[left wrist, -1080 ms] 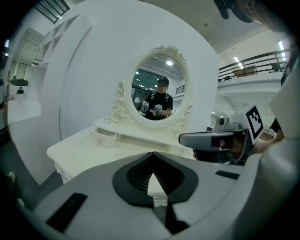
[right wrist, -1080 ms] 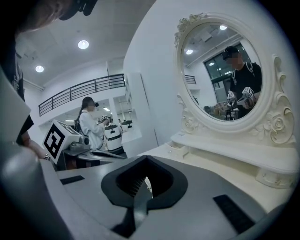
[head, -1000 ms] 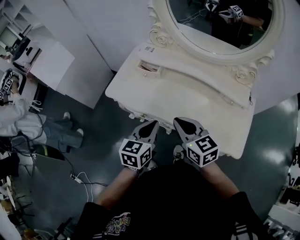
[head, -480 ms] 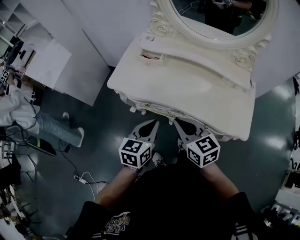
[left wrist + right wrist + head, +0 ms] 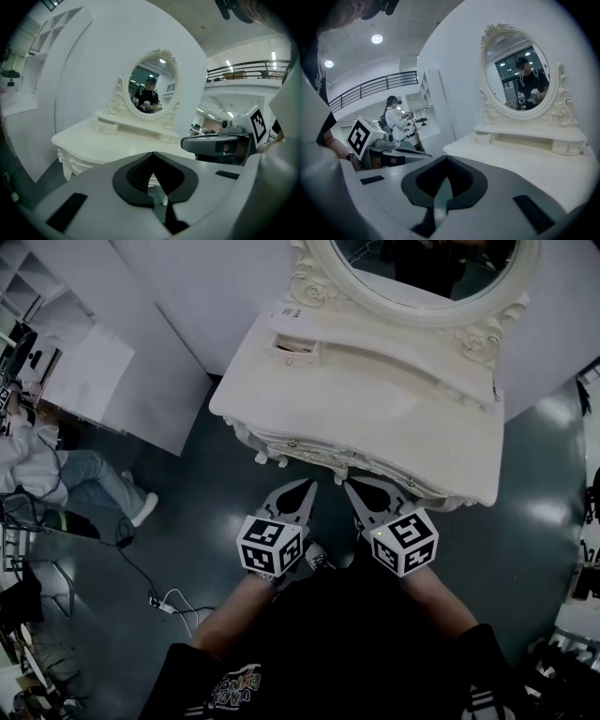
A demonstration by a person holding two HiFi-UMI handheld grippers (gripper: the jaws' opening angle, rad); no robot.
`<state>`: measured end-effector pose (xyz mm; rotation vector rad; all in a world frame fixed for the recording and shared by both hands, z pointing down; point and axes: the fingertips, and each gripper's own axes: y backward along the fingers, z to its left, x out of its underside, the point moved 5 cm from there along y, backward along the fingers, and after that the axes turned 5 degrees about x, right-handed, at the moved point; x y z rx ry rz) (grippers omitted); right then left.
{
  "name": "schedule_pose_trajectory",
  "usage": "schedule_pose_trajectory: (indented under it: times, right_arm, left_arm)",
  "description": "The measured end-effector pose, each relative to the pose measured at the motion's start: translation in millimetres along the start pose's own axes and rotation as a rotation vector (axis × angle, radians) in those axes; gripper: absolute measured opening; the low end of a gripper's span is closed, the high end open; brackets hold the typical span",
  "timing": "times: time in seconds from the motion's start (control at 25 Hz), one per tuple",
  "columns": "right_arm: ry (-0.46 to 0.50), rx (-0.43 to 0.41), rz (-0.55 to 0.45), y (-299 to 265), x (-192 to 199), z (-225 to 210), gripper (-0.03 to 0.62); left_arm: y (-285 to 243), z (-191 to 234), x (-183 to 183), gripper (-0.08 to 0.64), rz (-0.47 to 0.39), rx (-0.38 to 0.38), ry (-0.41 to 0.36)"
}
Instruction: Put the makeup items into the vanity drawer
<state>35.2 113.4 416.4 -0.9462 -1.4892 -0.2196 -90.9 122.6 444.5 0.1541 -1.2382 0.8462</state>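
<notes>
A white vanity (image 5: 375, 418) with an oval mirror (image 5: 422, 263) stands ahead of me. On its raised back shelf at the left, a small drawer (image 5: 293, 346) is pulled out a little; it also shows as the drawer (image 5: 105, 126) and the drawer (image 5: 482, 138). I see no makeup item in any view. My left gripper (image 5: 307, 486) and right gripper (image 5: 350, 486) hang side by side just short of the vanity's front edge, over the dark floor. Both are shut with nothing between the jaws, as the left gripper (image 5: 152, 158) and right gripper (image 5: 446, 160) views also show.
A white cabinet (image 5: 84, 371) stands to the left of the vanity. A person in a white top (image 5: 19, 442) sits at the far left, with cables (image 5: 159, 601) on the floor nearby. My own shoes show below the grippers.
Both grippers have drawn back from over the vanity's front edge and now hang over the floor in front of it. Their jaws have stayed shut.
</notes>
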Motion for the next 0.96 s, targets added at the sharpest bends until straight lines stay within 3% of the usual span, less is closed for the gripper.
schedule_pose_trajectory:
  times: [0.96]
  right_arm:
    - [0.003, 0.023, -0.016, -0.2, -0.9, 8.7, 0.029]
  left_arm:
    - [2.7, 2.4, -2.2, 0.000, -0.011, 0.028, -0.021]
